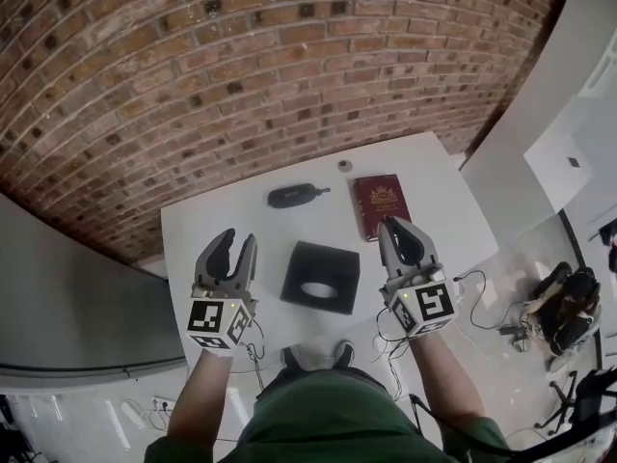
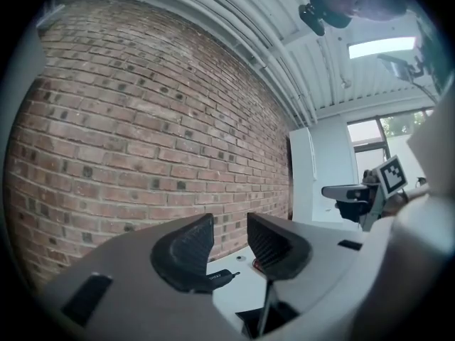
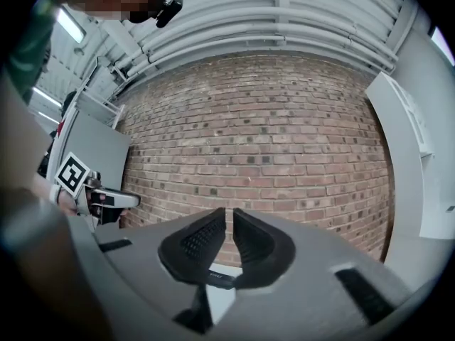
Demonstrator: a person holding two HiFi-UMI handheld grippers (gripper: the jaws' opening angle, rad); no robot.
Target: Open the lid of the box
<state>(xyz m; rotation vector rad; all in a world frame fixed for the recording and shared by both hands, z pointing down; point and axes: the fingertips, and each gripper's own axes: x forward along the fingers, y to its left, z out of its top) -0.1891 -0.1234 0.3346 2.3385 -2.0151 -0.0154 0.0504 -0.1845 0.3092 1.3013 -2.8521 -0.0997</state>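
The black box (image 1: 323, 258) sits near the middle of the white counter (image 1: 212, 215), between the two grippers. Its top face shows an oval hollow. Whether a lid is fitted cannot be determined.

Left gripper (image 1: 237, 239): held above the counter's left part, beside the box and clear of it. Its fingers (image 2: 188, 251) stand moderately apart, with nothing between them.

Right gripper (image 1: 393, 225): held to the right of the box and clear of it. Its fingers (image 3: 195, 244) are set narrow, leaving only a thin slit, and it holds nothing.

Both grippers point towards the brick wall (image 1: 241, 66).

Other items on the counter:
- A dark red book-like case with a gold emblem (image 1: 382, 205) lies behind the box to the right, just ahead of the right gripper.
- A black pen-shaped device (image 1: 294, 196) lies behind the box to the left.
- A small round object (image 1: 344, 166) lies near the far edge.
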